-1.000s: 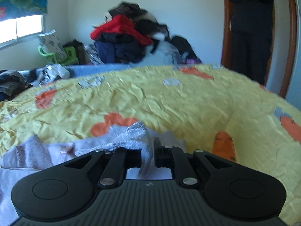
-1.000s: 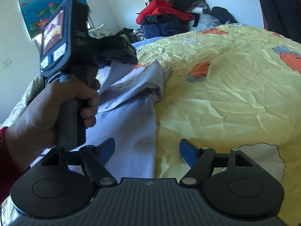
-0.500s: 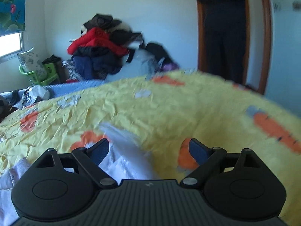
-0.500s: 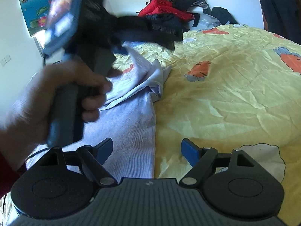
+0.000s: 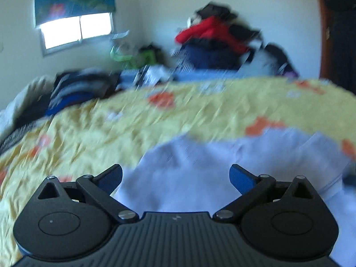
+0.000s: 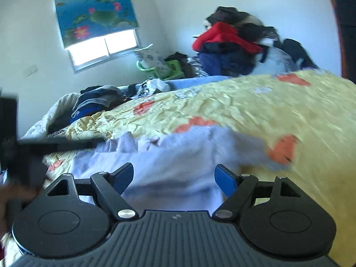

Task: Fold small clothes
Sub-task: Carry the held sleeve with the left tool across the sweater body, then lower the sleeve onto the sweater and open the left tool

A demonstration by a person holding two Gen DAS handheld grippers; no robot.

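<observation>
A pale lilac small garment [image 5: 222, 162] lies on the yellow bedspread [image 5: 111, 133] with orange prints. My left gripper [image 5: 175, 175] is open and empty just above the garment's near part. In the right wrist view the same garment [image 6: 178, 155] lies spread ahead of my right gripper [image 6: 173, 174], which is open and empty over it. The left gripper's black body [image 6: 26, 146] shows blurred at the left edge of the right wrist view. Both views are motion-blurred.
A pile of dark and red clothes [image 6: 231, 44] stands by the far wall. More dark clothes [image 6: 98, 102] lie at the bed's far left. A green plastic chair [image 6: 164, 69] stands under the window [image 6: 104, 51]. A person in dark clothes [image 5: 340, 33] stands at the doorway, right.
The left gripper let go of the garment, opened and swung left. The right gripper moved forward over the garment and turned left. The folded-over cloth now lies flat.
</observation>
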